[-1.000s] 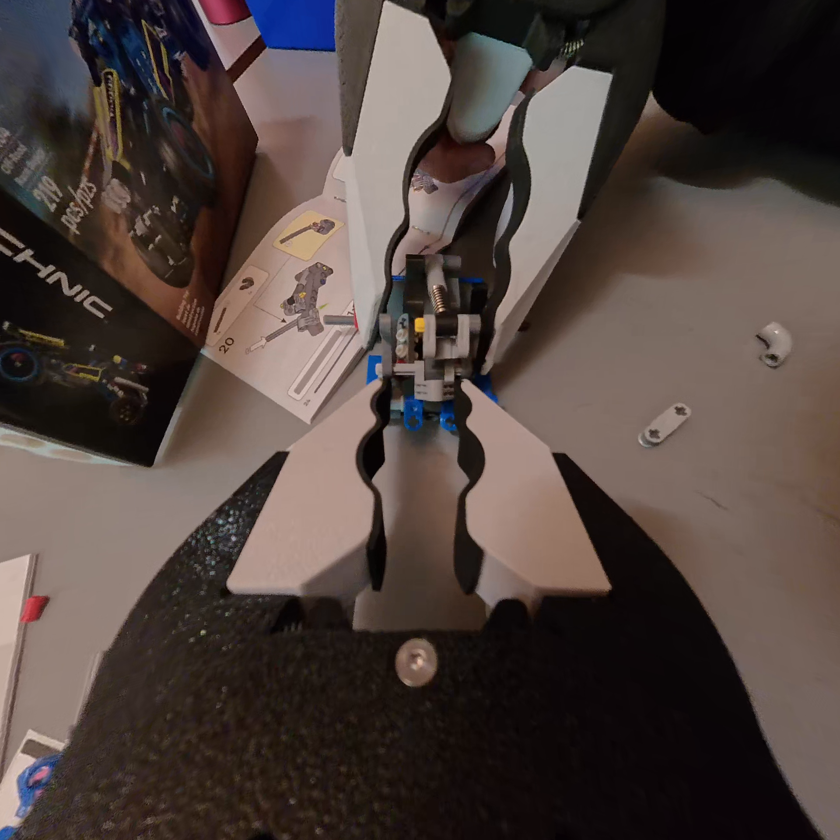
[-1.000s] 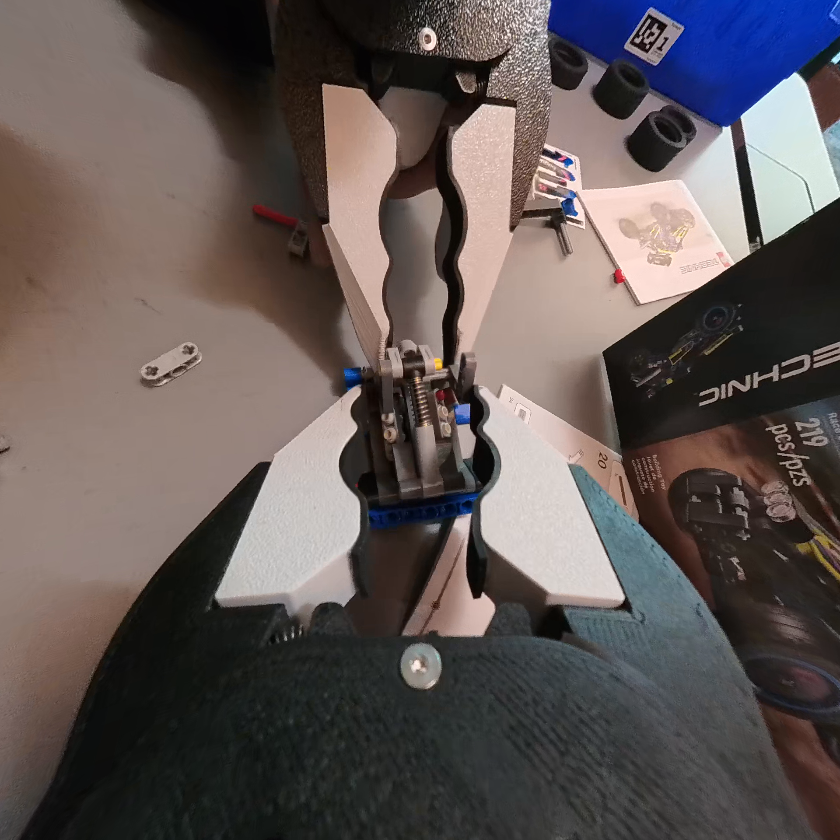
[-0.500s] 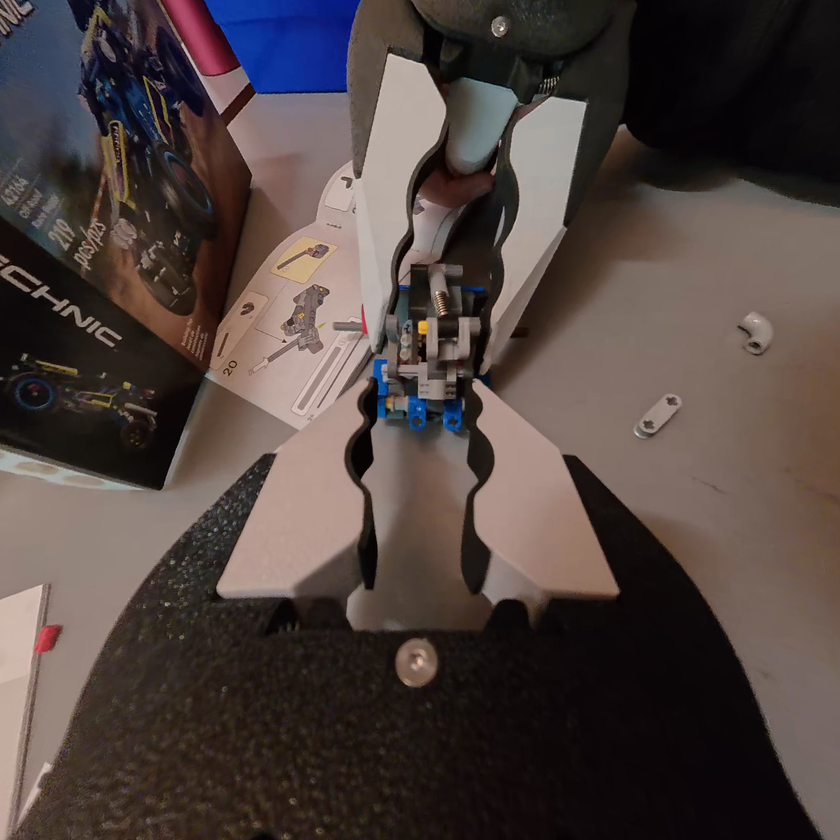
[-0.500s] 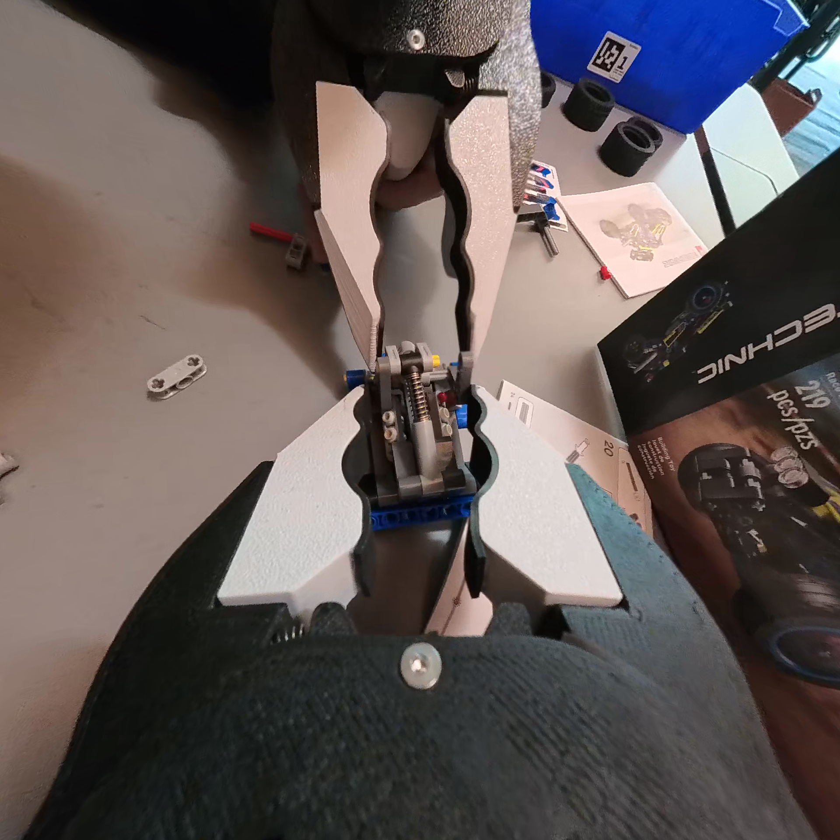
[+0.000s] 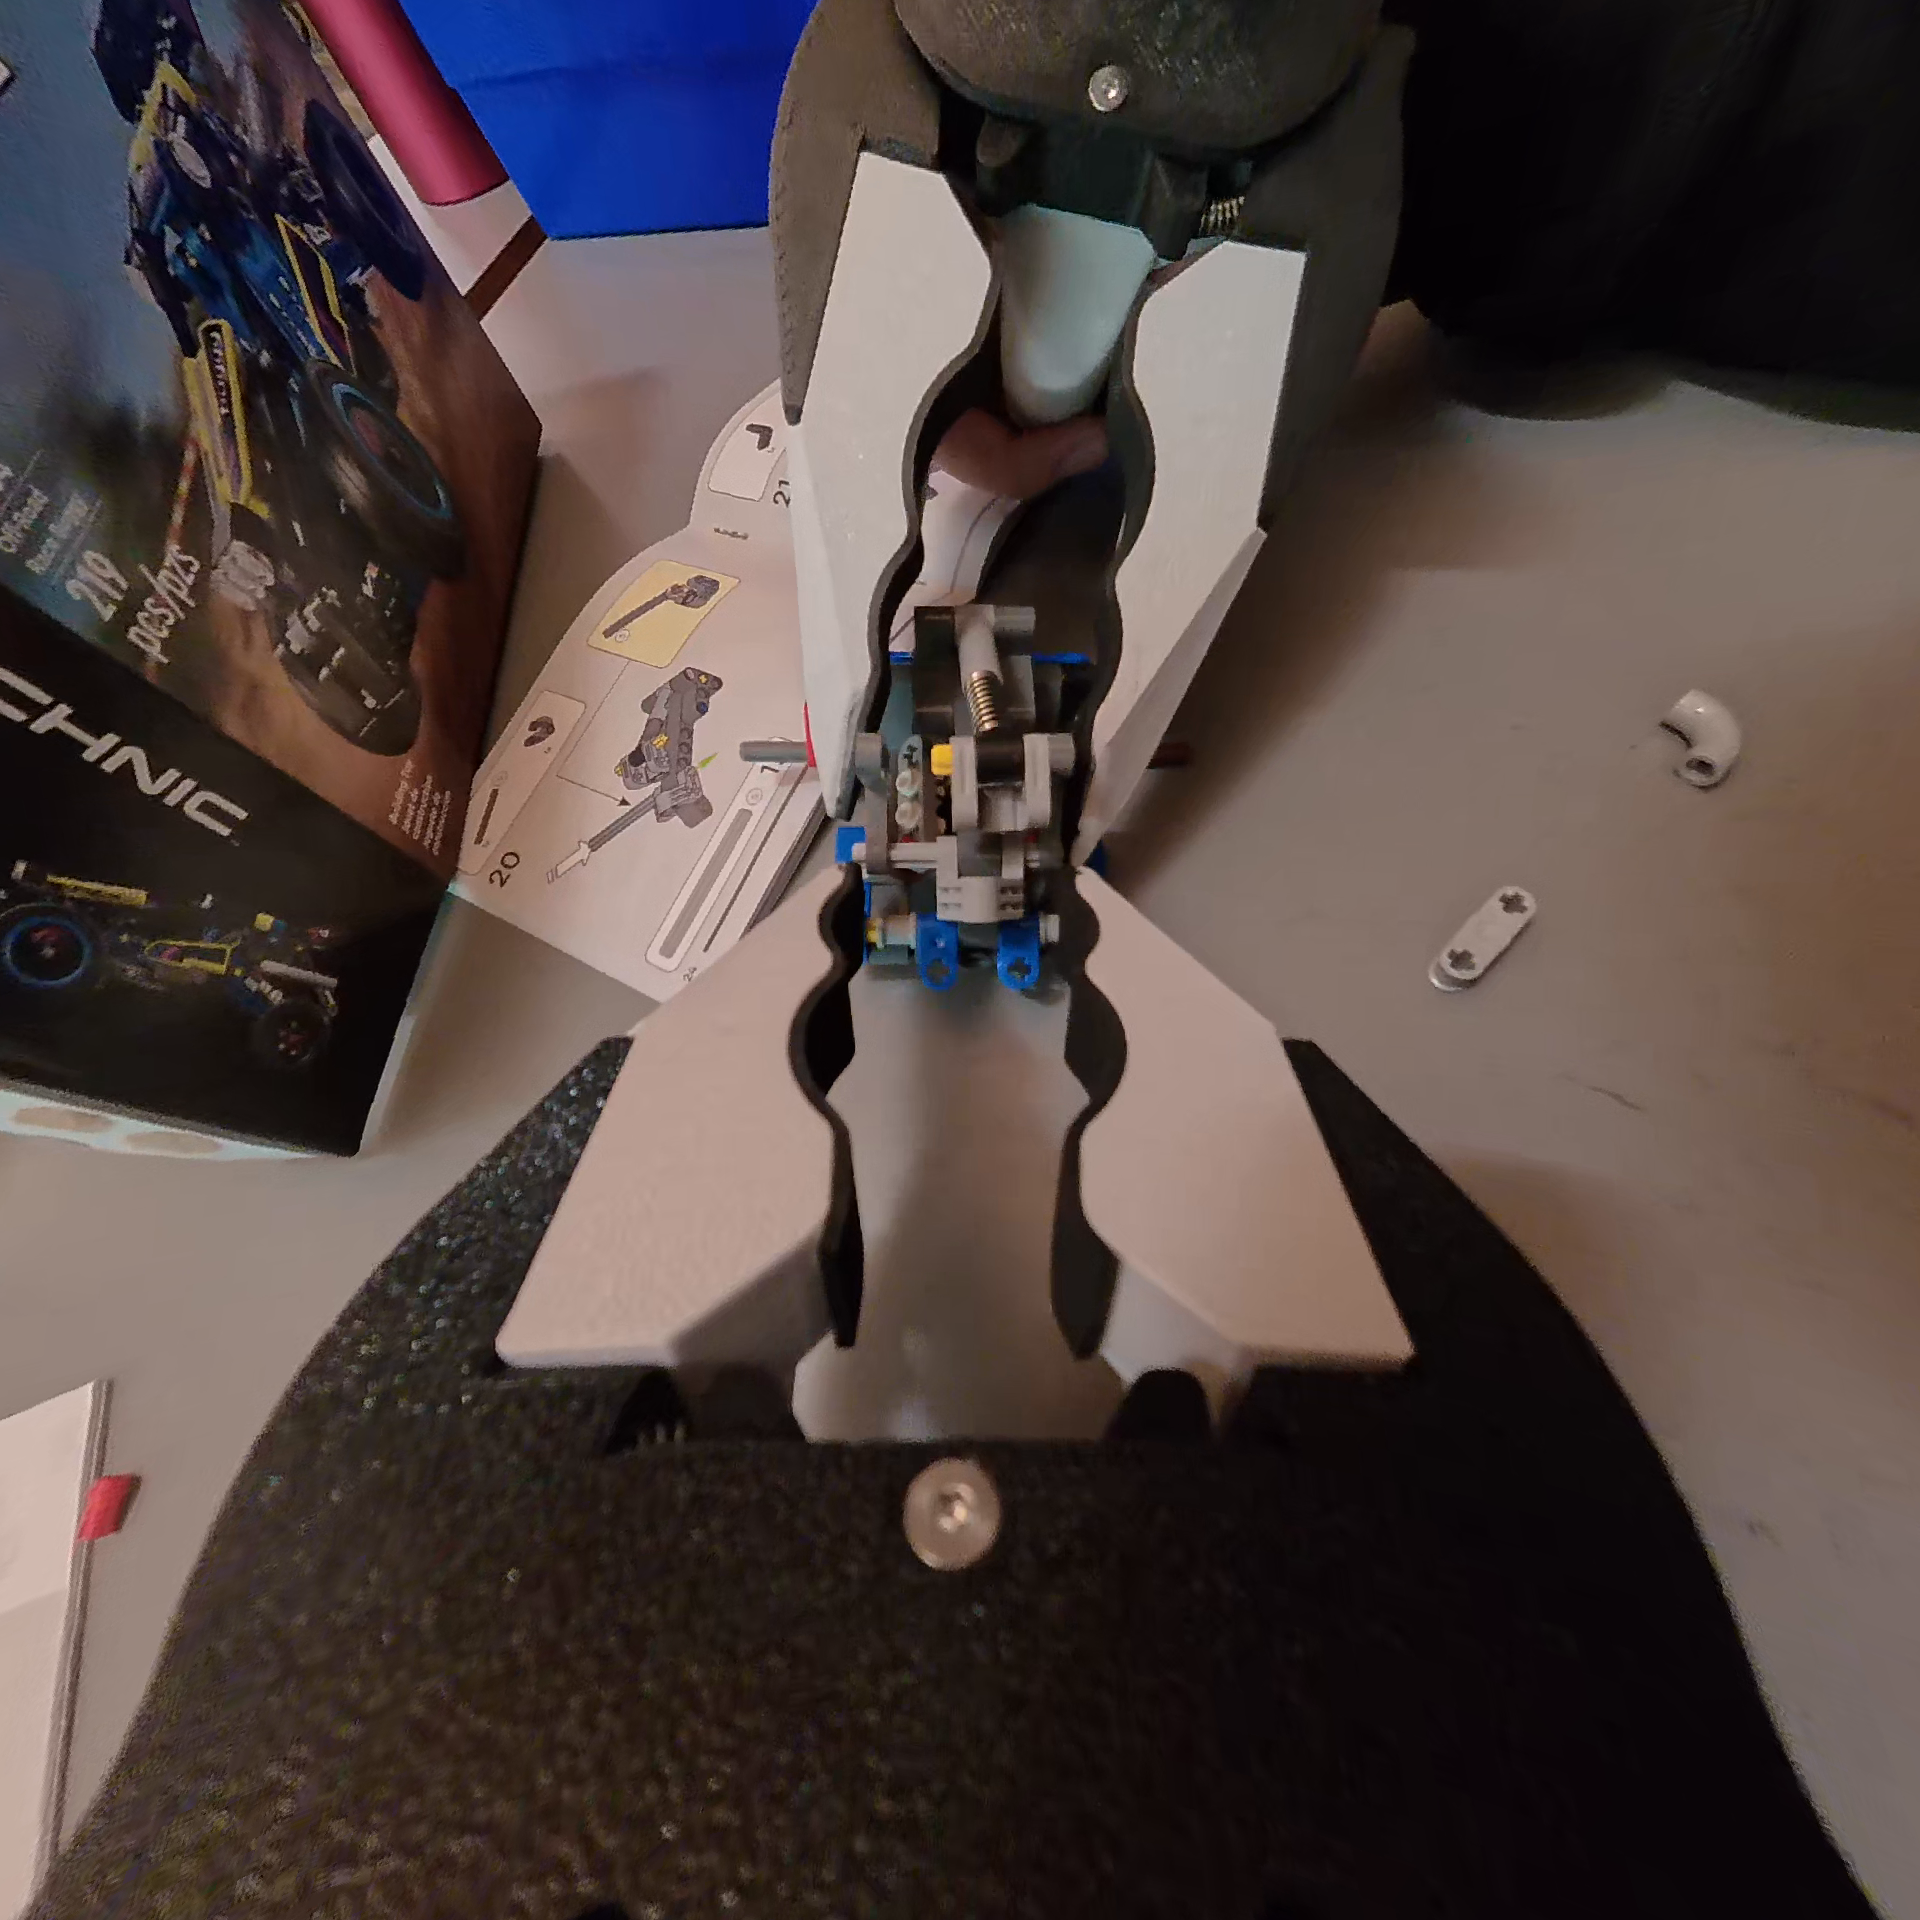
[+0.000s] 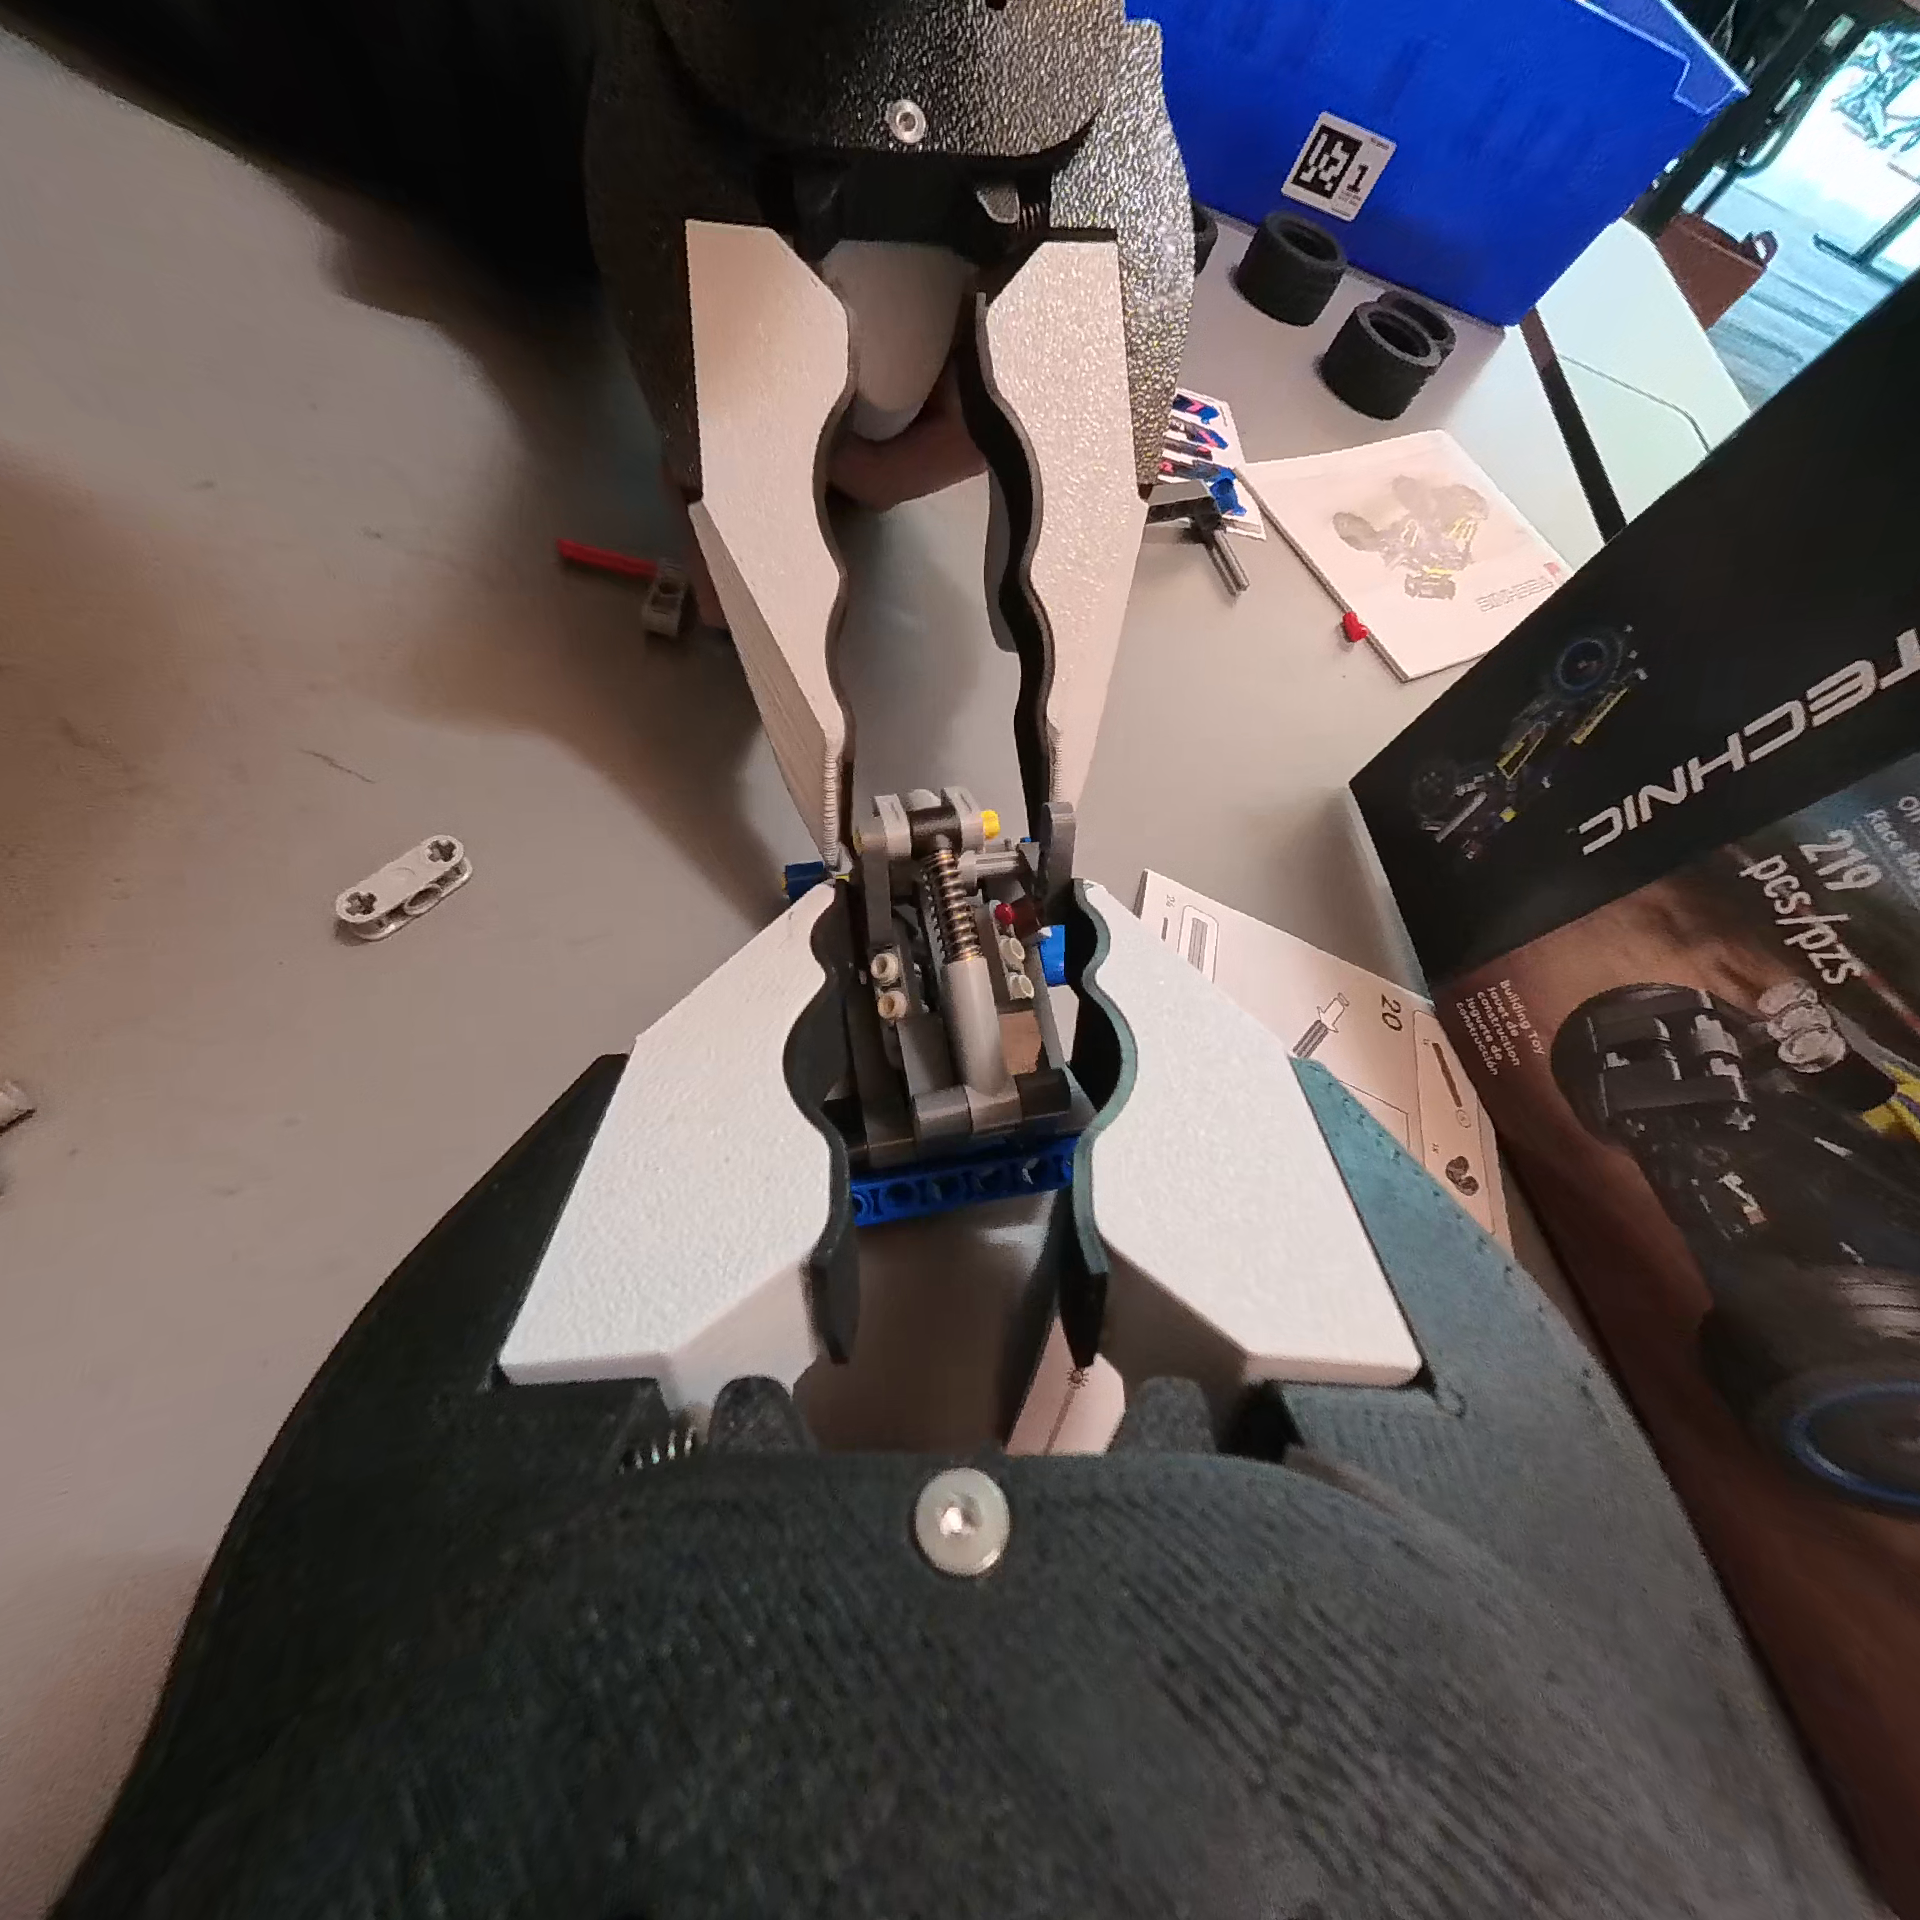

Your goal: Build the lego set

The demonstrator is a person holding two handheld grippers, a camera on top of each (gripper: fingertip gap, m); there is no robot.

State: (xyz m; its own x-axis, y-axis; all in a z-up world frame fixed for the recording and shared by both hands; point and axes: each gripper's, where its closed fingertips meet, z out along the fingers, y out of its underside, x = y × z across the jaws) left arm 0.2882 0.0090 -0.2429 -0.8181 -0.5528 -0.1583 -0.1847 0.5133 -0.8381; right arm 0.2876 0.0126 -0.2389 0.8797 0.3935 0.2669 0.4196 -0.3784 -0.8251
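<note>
A small brick-built assembly [image 5: 961, 831] of grey beams, a metal spring and blue pieces hangs between my two grippers, which face each other over the grey table [image 5: 1558, 1143]. My right gripper [image 6: 951, 899] is shut on its blue-beam end [image 6: 956, 1174], with the pads against both sides. It also shows at the top of the left wrist view [image 5: 971, 810]. My left gripper [image 5: 961, 904] stands around the other end with its two blue lugs. Its pads sit close on both sides, and a thin gap shows at the right pad. It also shows in the right wrist view [image 6: 940, 821].
A dark toy box [image 5: 208, 623] and an open instruction sheet [image 5: 623, 790] lie beside the assembly. A flat grey two-hole piece [image 5: 1481, 935] and a white elbow piece [image 5: 1699, 743] lie loose on the table. Black tyres [image 6: 1340, 301], a blue bin [image 6: 1455, 125] and a booklet [image 6: 1423, 561] are farther off. My left and right fingertips are right by each other.
My left jaws have widened around the assembly's end, where they were pressed on it before. My right gripper has kept its hold. Both grippers have shifted slightly over the table.
</note>
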